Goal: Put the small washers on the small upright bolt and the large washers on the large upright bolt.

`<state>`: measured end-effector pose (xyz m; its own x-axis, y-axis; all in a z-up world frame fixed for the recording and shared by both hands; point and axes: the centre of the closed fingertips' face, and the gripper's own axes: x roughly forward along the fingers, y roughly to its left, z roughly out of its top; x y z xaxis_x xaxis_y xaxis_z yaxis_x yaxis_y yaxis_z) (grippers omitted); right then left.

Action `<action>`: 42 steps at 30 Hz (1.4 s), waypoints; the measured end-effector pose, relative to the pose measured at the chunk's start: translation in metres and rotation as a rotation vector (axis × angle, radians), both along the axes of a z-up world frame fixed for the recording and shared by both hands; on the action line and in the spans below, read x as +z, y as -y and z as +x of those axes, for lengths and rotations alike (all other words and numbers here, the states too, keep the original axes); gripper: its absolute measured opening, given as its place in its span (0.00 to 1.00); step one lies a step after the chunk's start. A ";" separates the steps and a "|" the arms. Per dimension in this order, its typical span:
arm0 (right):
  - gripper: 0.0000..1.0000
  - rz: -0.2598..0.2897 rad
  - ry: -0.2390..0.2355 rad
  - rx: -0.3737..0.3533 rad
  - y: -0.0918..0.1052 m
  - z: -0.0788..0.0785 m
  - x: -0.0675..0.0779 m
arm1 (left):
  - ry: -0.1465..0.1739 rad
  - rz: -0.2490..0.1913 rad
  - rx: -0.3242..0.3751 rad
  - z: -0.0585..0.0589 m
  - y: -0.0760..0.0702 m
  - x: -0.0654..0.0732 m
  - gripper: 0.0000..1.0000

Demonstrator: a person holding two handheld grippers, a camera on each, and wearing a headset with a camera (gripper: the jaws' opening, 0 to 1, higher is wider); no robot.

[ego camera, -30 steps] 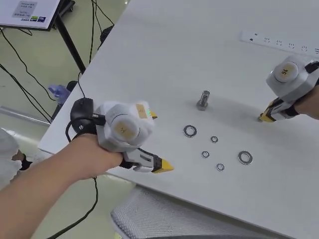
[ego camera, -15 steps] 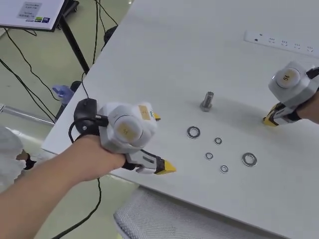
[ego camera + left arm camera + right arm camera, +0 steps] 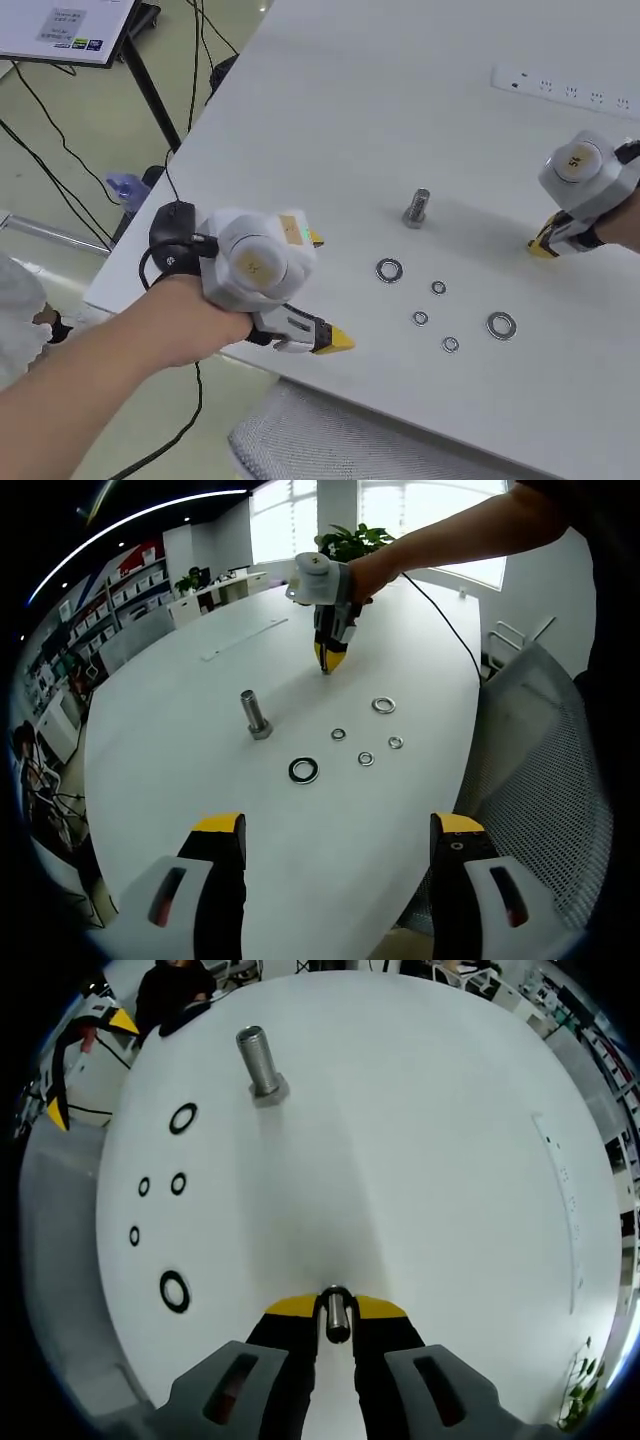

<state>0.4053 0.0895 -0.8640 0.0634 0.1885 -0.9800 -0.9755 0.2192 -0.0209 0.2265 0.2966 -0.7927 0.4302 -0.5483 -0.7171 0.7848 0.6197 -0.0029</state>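
Jaws spread empty on the left gripper (image 3: 326, 290) while the right gripper (image 3: 543, 247) pinches the small bolt (image 3: 337, 1320) at the table (image 3: 330, 120), two large washers (image 3: 389, 269) and three small washers (image 3: 420, 318) lying loose near the large bolt (image 3: 417, 208), none yet threaded.

The table (image 3: 330, 120) was smooth, matt white. The large bolt (image 3: 417, 208) and the washers (image 3: 389, 270) at its 6 o'clock were grey metal, faintly shiny. The small bolt (image 3: 336, 1325) in the right gripper (image 3: 336, 1308) was bright metal; gripper shell smooth white plastic.
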 end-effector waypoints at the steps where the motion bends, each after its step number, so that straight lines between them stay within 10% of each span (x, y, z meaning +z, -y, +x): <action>1: 0.13 -0.001 -0.001 -0.003 0.000 0.000 0.000 | -0.002 0.000 0.001 0.000 0.000 0.000 0.74; 26: 0.26 0.016 0.008 0.059 -0.011 0.008 0.033 | 0.048 -0.018 0.001 0.003 0.003 0.012 0.74; 42: 0.35 0.039 -0.010 0.141 -0.031 -0.015 0.050 | 0.015 -0.054 0.020 0.001 0.005 0.015 0.89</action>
<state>0.3902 0.1207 -0.8140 0.0236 0.2327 -0.9723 -0.9967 0.0808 -0.0049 0.2271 0.2913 -0.7774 0.4518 -0.5772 -0.6803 0.7726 0.6344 -0.0252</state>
